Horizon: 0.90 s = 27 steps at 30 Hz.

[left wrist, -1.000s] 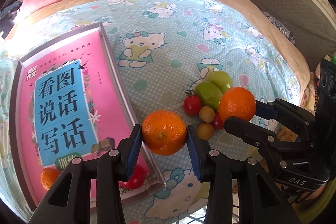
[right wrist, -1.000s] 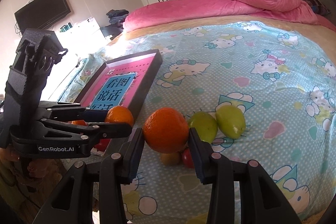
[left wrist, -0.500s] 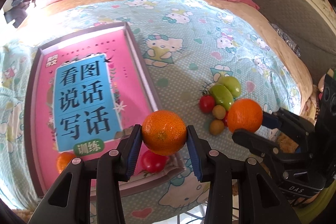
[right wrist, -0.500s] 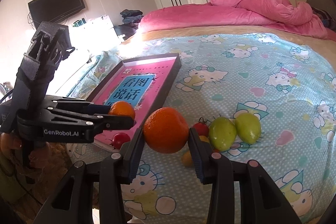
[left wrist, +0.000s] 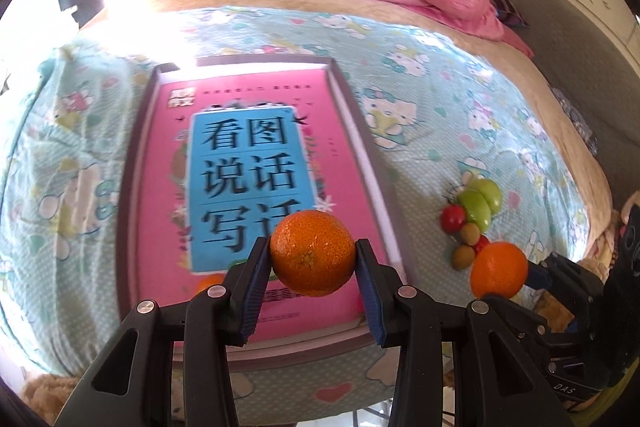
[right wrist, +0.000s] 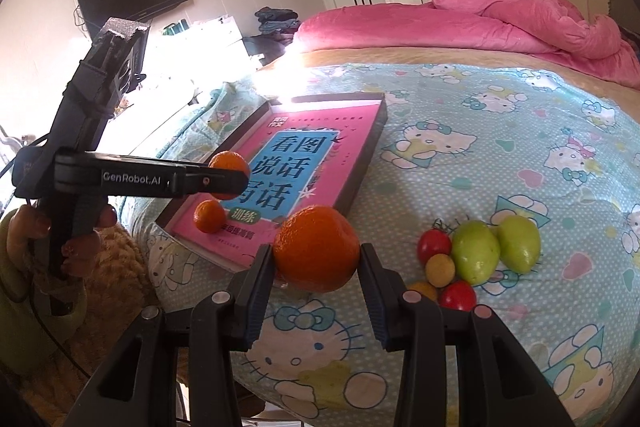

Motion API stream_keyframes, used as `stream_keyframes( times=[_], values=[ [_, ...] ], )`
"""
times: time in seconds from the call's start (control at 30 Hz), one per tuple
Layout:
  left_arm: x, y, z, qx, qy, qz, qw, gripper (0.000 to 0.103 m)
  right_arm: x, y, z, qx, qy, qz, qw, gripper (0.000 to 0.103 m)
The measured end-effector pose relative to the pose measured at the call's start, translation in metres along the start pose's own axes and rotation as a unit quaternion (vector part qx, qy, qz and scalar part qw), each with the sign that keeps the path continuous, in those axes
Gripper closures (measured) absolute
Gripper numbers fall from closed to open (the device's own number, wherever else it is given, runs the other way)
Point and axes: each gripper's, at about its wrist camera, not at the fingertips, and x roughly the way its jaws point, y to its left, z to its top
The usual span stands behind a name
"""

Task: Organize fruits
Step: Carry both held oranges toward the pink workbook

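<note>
My left gripper [left wrist: 313, 257] is shut on an orange [left wrist: 313, 251] and holds it above the near end of the pink tray [left wrist: 384, 195]. In the right wrist view that gripper [right wrist: 230, 175] and its orange [right wrist: 228, 163] show over the tray [right wrist: 362, 167]. My right gripper [right wrist: 317, 259] is shut on a second orange [right wrist: 317, 247], above the bed just right of the tray's near corner; it also shows in the left wrist view [left wrist: 498, 269]. A small orange [right wrist: 209, 215] lies in the tray. Two green fruits [right wrist: 496, 249], red tomatoes [right wrist: 434, 245] and small yellow fruits [right wrist: 440, 269] lie on the bedsheet.
The tray sits on a Hello Kitty bedsheet [right wrist: 480, 155] and holds a pink book cover with a blue label [left wrist: 248, 183]. A pink duvet [right wrist: 500, 23] lies at the far end of the bed. The bed edge [right wrist: 280, 387] is close below my grippers.
My left gripper has carried its orange leftward from beside the tray's right rim to above the tray's near end. My right gripper with its orange has followed left, away from the fruit pile.
</note>
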Motion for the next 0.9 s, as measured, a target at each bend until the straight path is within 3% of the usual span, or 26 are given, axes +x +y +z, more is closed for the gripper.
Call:
stream_keyframes(
  times=[0.43, 0.9],
  values=[
    [-0.022, 0.061, -0.005, -0.066, -0.016, 0.037, 0.9970, 0.059, 0.009, 0.022, 0.006, -0.018, 0.000, 0.010, 1.000, 0.060],
    [-0.017, 0.090, -0.015, -0.096, -0.009, 0.057, 0.9937, 0.059, 0.031, 0.057, 0.012, -0.050, 0.012, 0.032, 0.998, 0.060]
  ],
)
